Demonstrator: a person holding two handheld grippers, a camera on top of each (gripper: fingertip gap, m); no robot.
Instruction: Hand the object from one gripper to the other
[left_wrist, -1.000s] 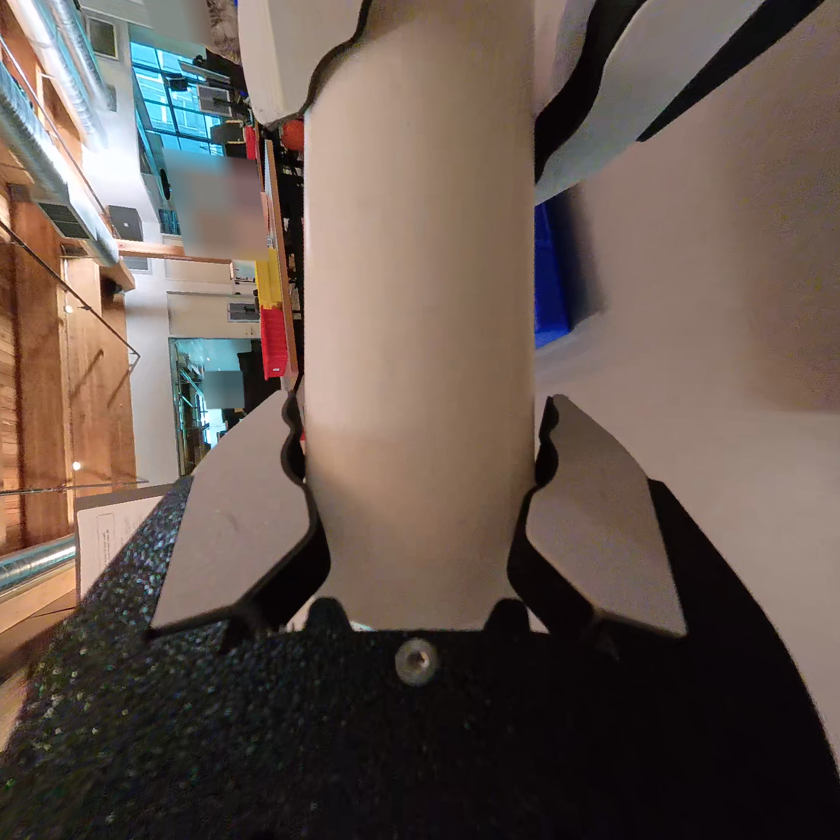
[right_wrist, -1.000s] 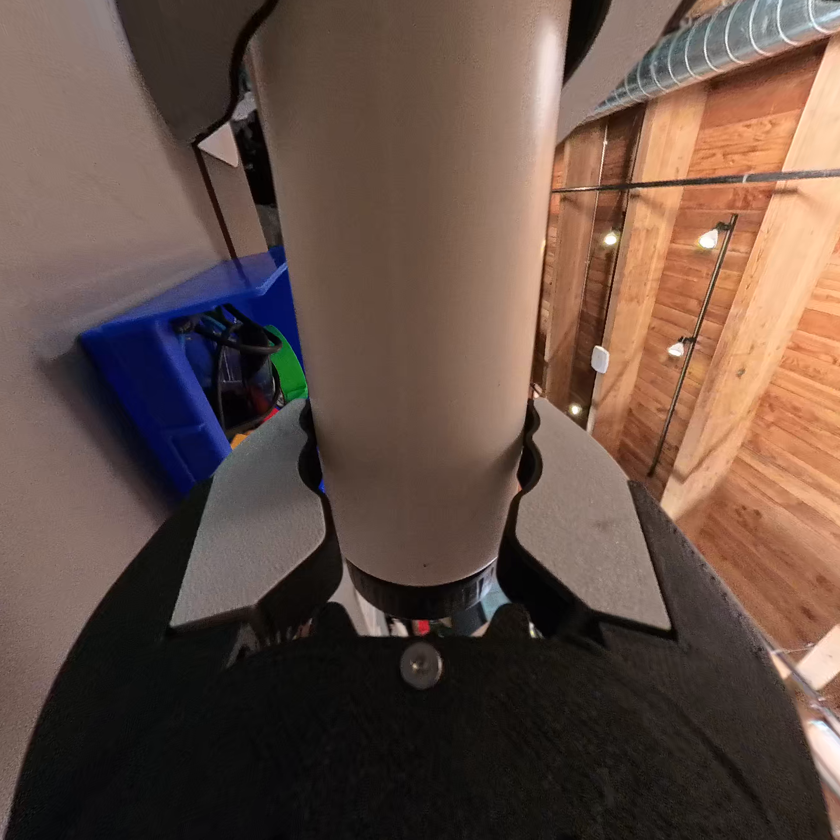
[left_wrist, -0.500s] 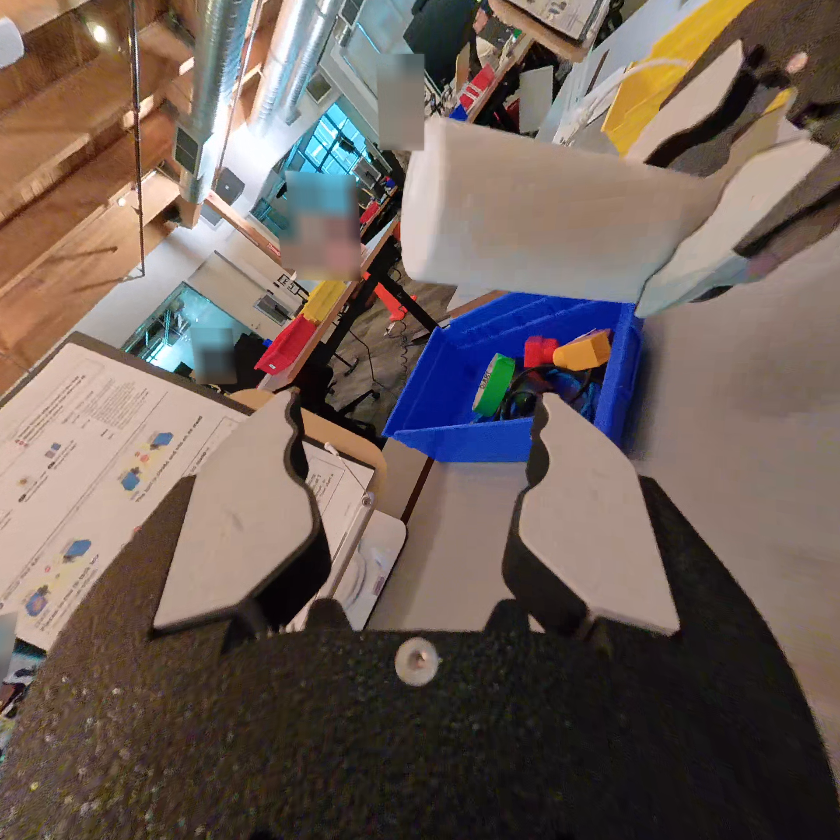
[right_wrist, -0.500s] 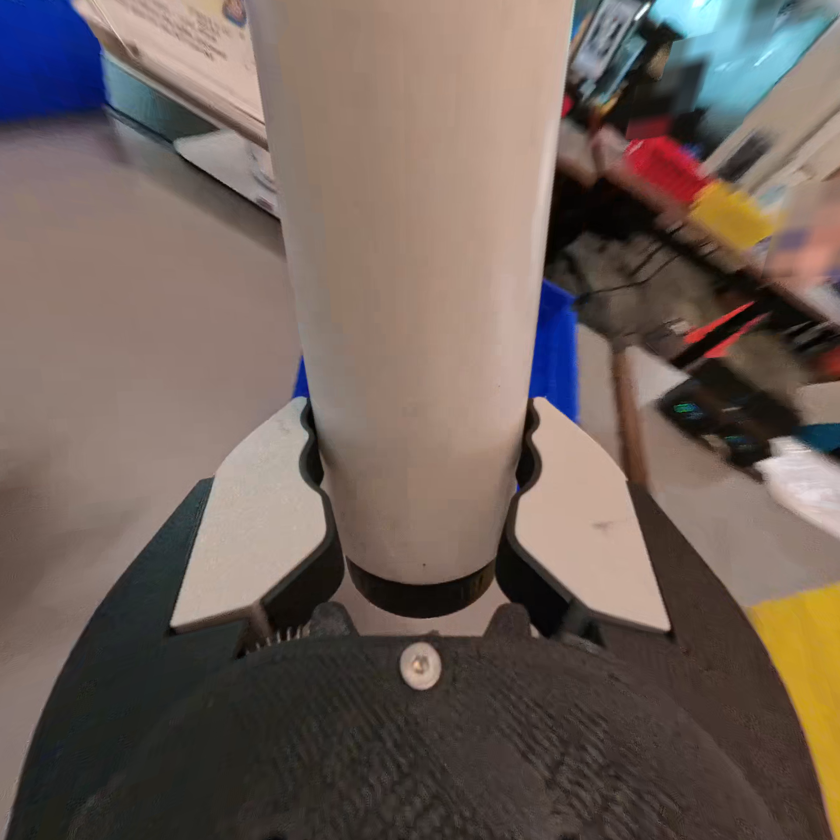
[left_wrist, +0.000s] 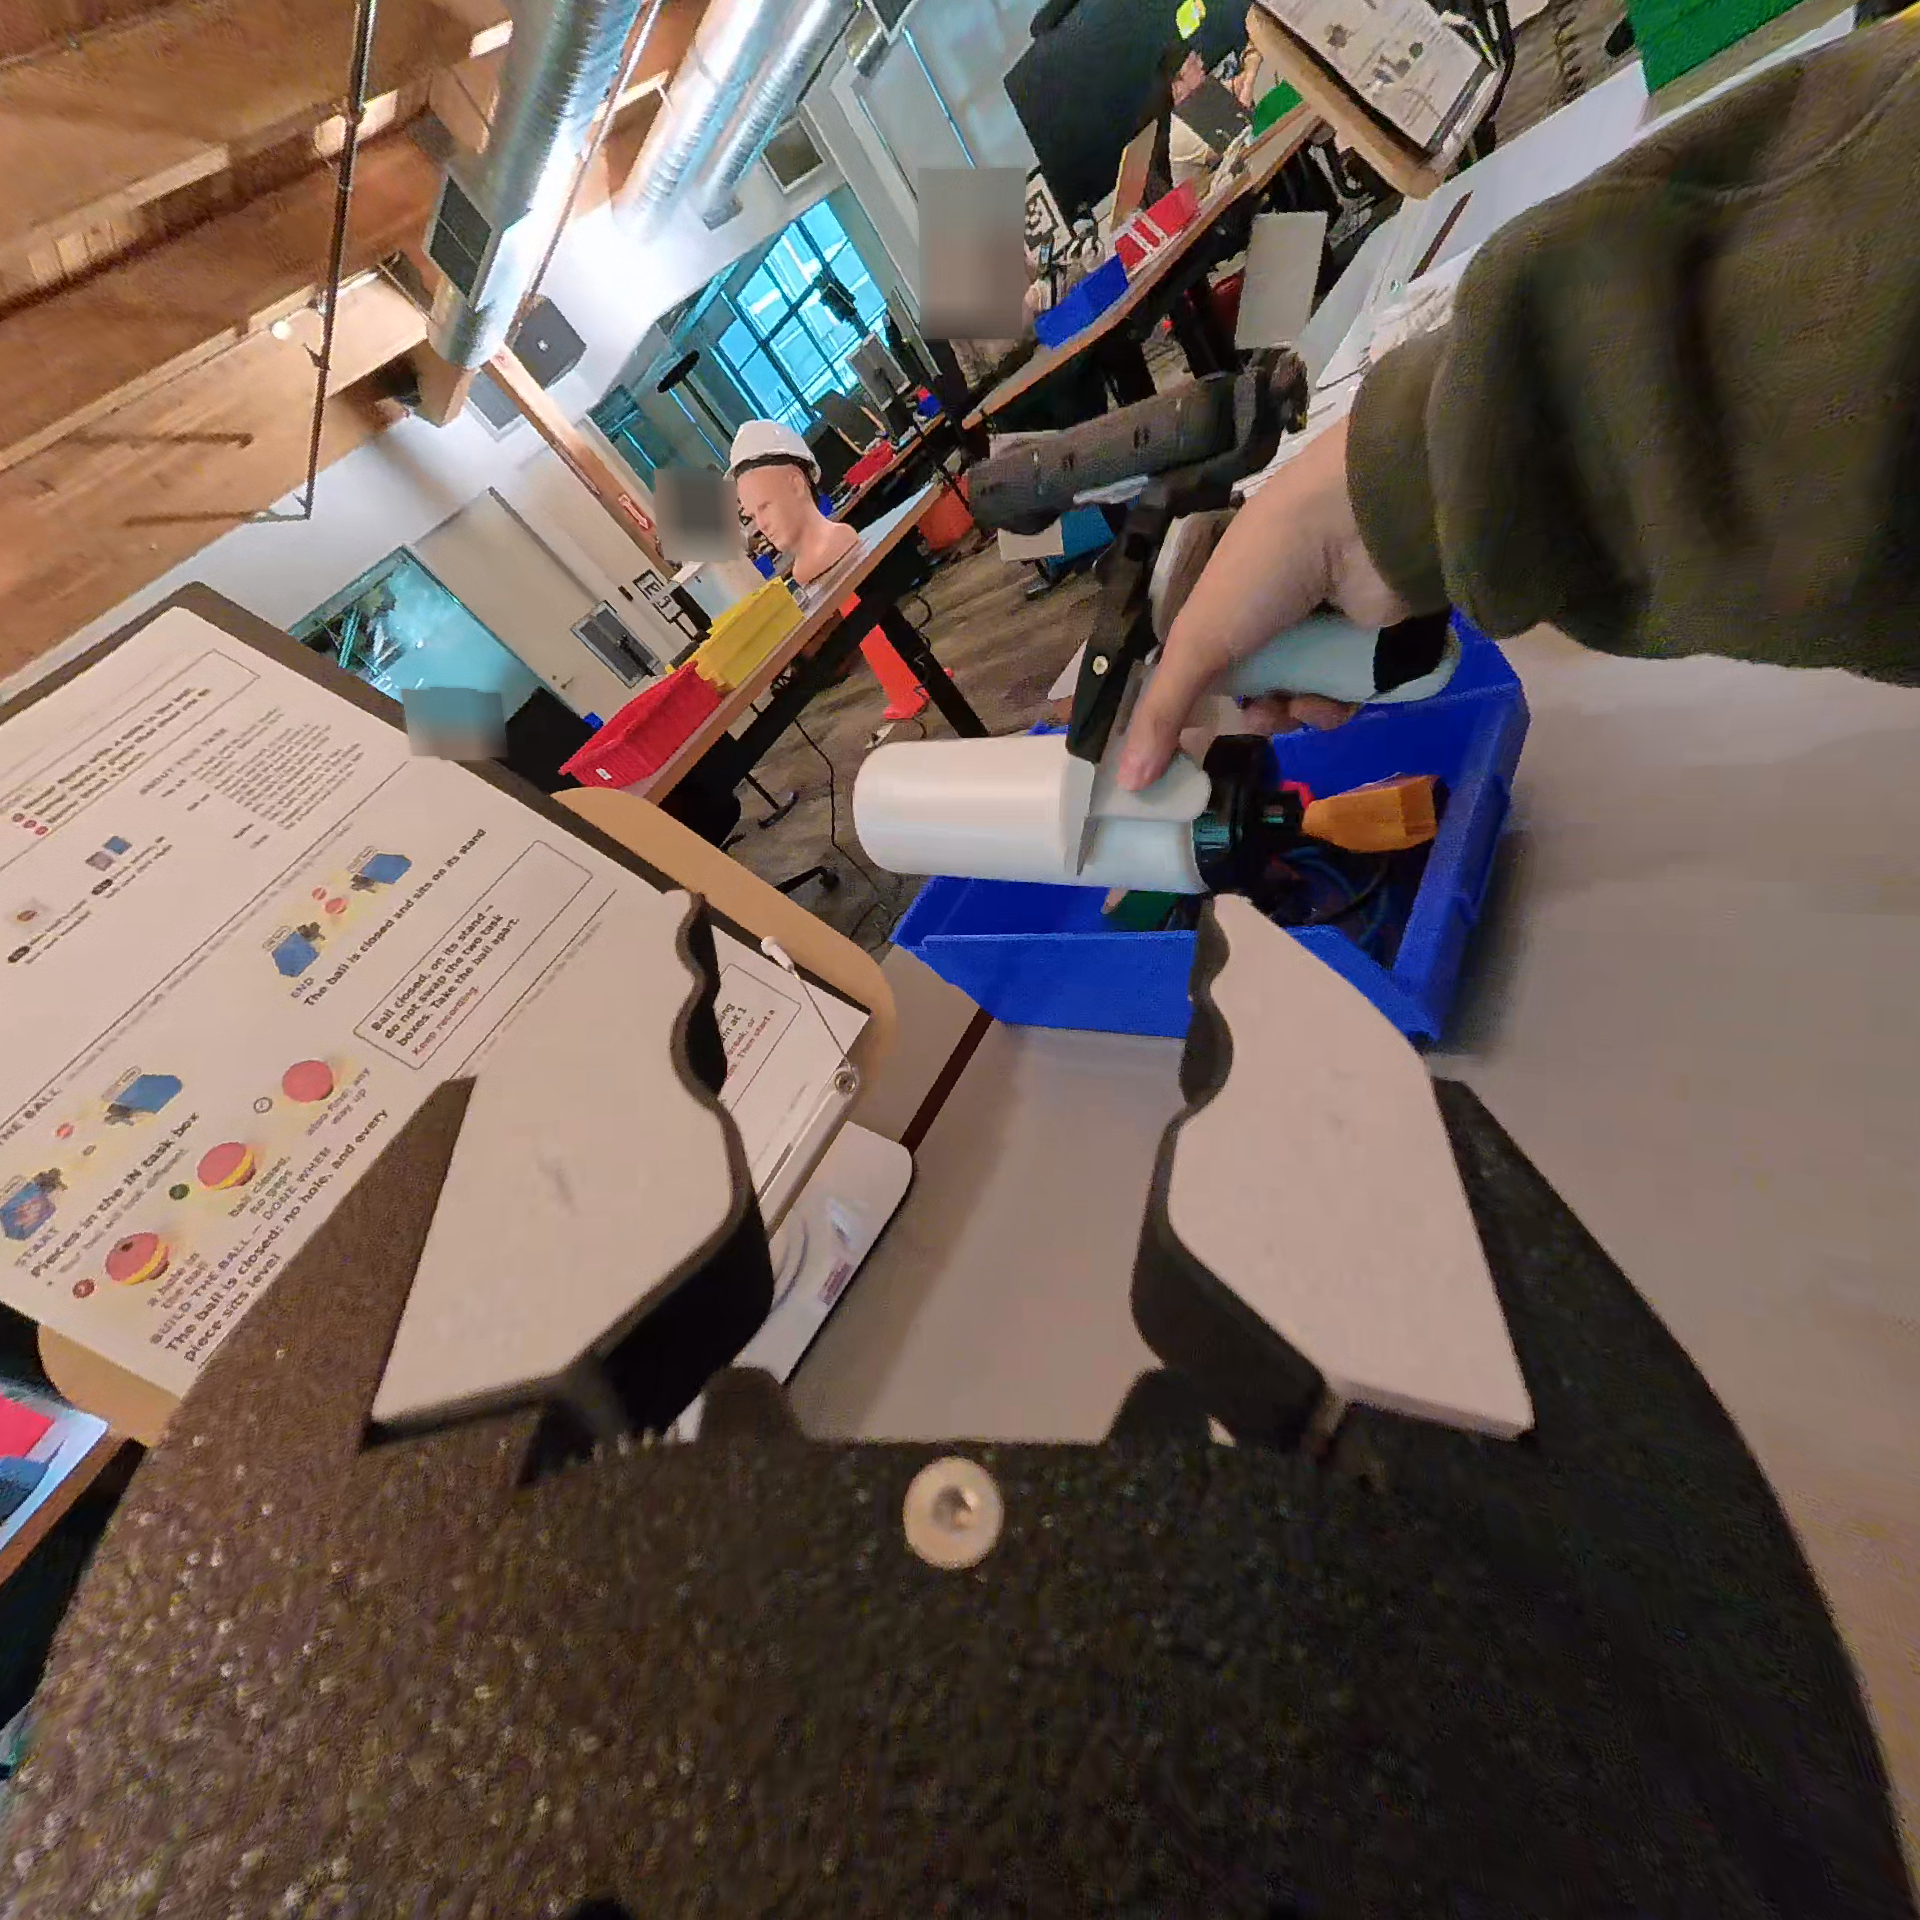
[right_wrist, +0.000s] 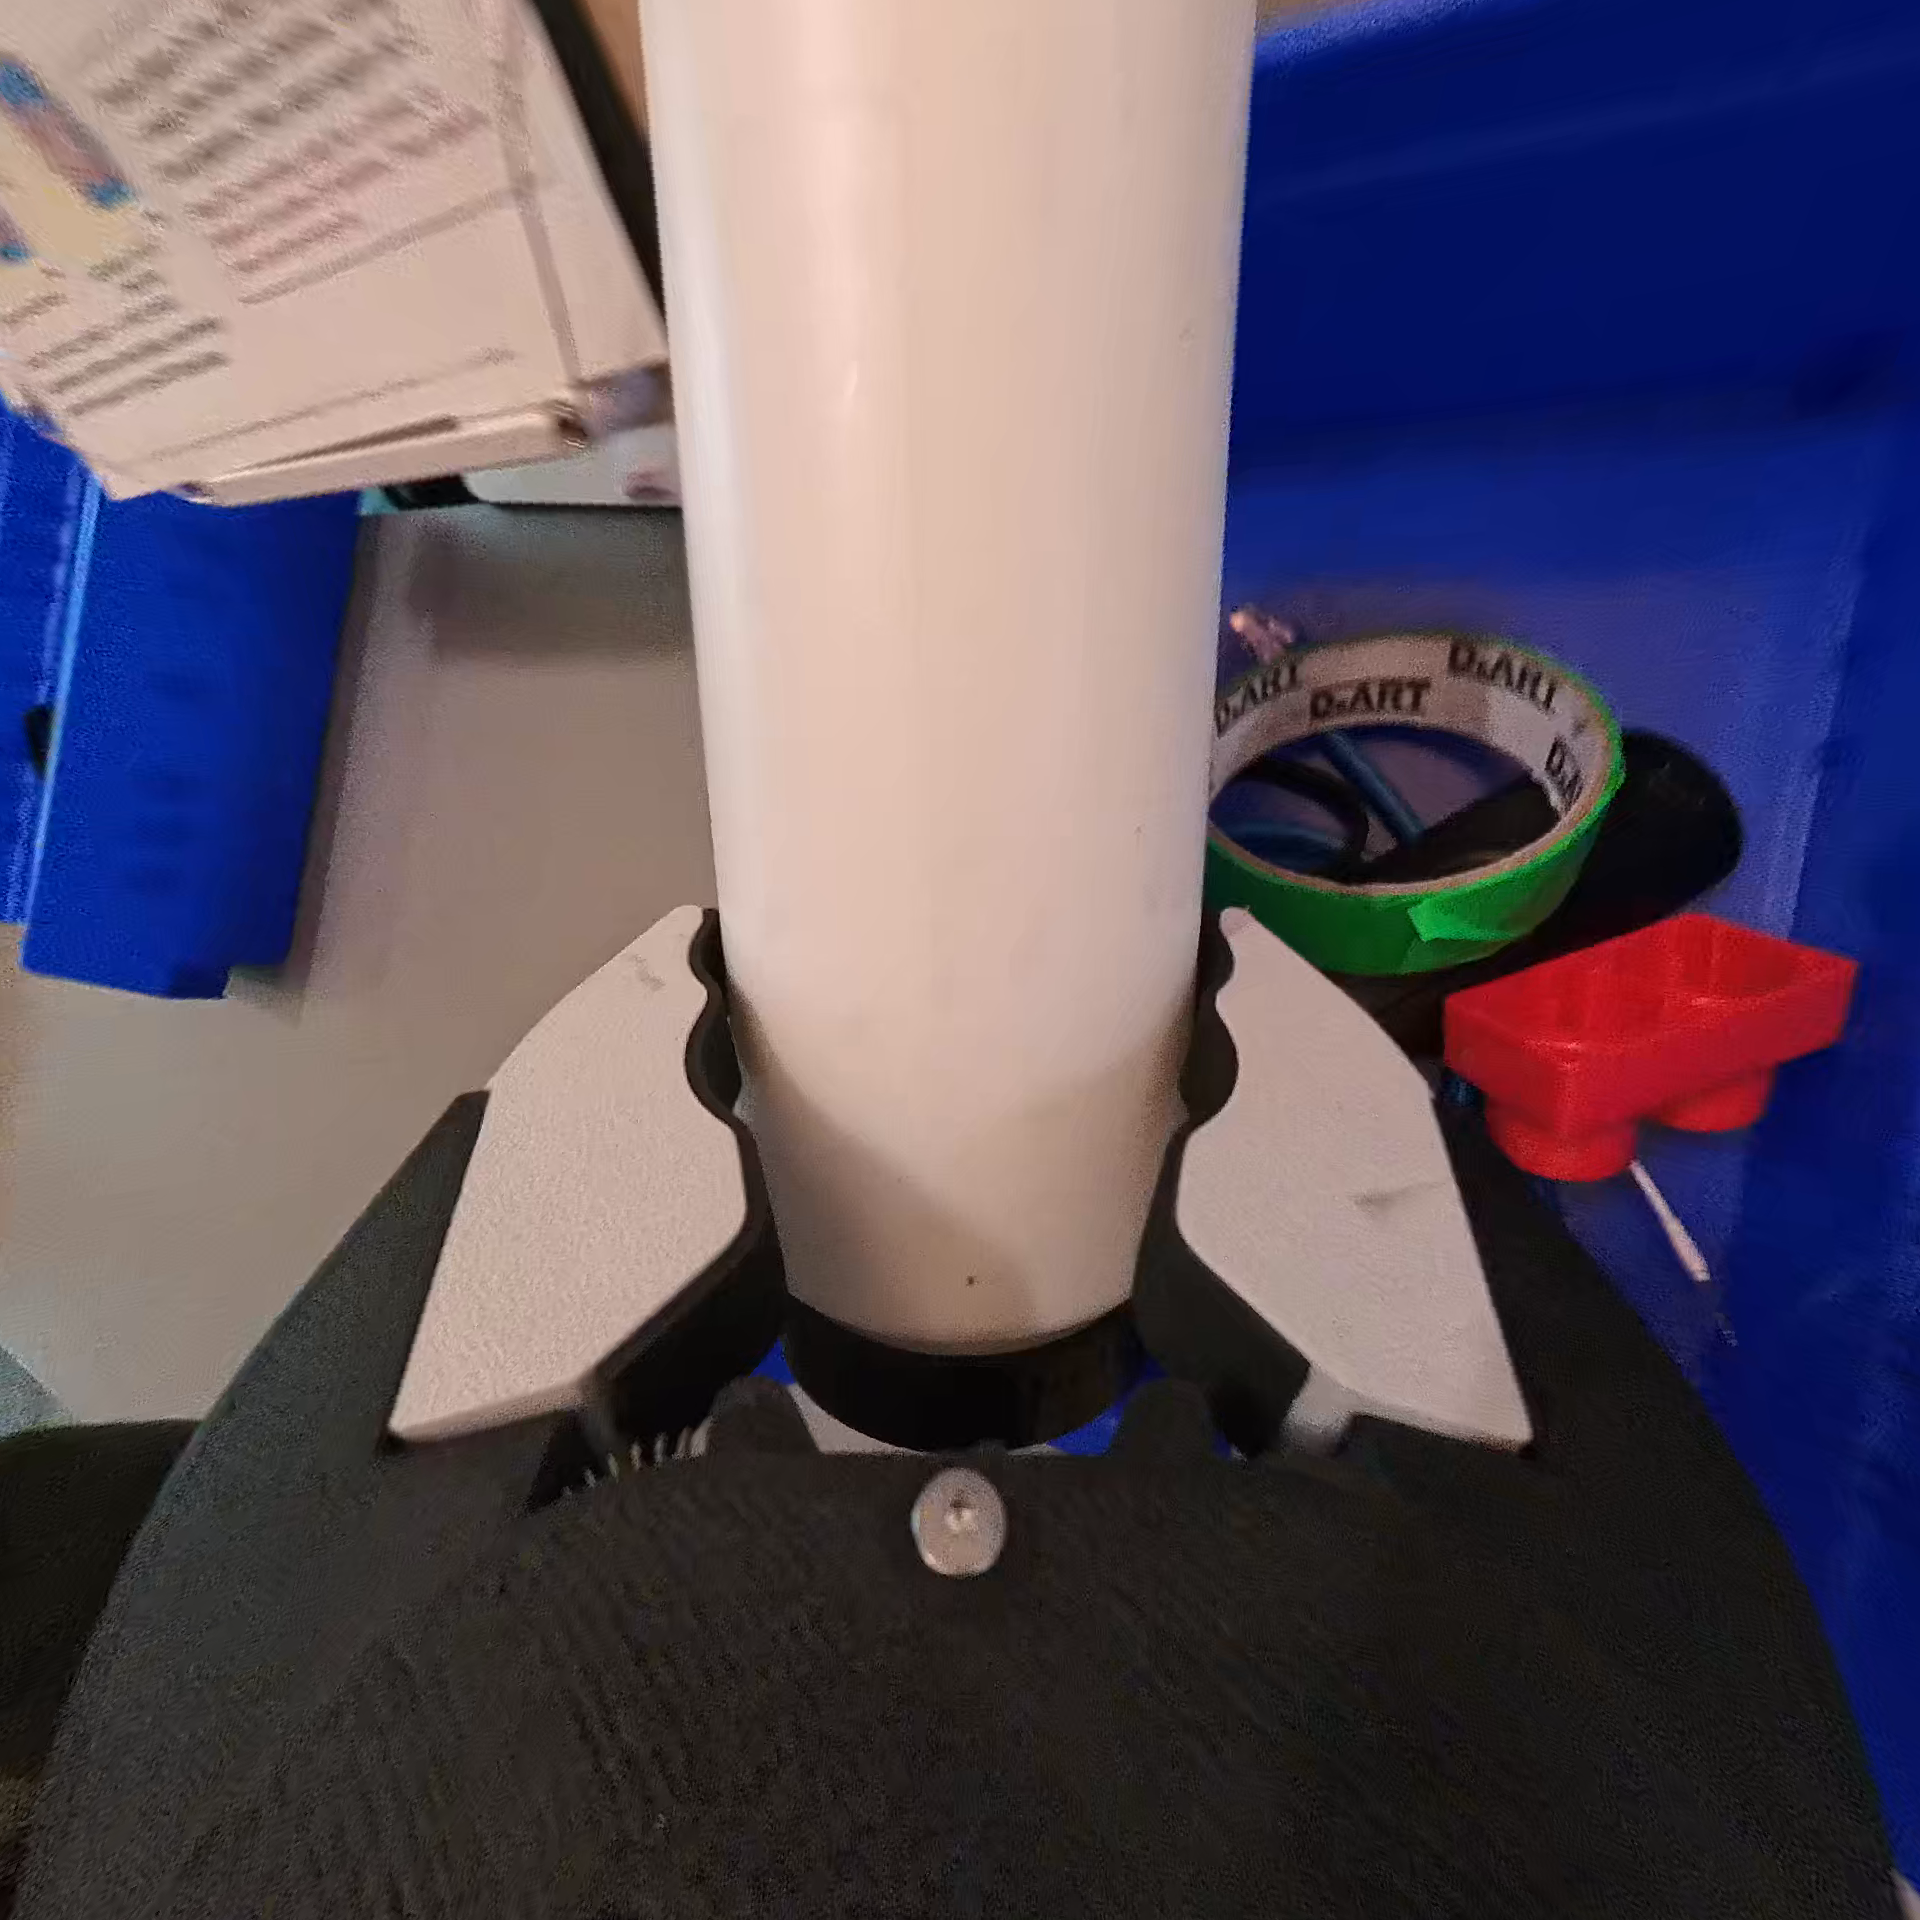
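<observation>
A white cylinder with a black cap end (right_wrist: 956, 644) fills the middle of the right wrist view. My right gripper (right_wrist: 956, 1029) is shut on it near the cap, both pads pressed to its sides. In the left wrist view the same cylinder (left_wrist: 966, 810) lies sideways over the blue bin (left_wrist: 1049, 977), held by the right gripper (left_wrist: 1086, 800) in a person's hand (left_wrist: 1247, 592). My left gripper (left_wrist: 951, 1039) is open with nothing between its fingers, well short of the cylinder, over the grey table (left_wrist: 1662, 1039).
The blue bin (right_wrist: 1558, 364) holds a green tape roll (right_wrist: 1413, 810), a red block (right_wrist: 1652, 1039), an orange piece (left_wrist: 1371, 816) and cables. A clipboard with a printed sheet (left_wrist: 260, 935) stands at the left. Work tables with red and yellow bins lie beyond.
My left gripper let go of the cylinder and drew back from it. My right gripper kept its hold and swung the cylinder down over the blue bin.
</observation>
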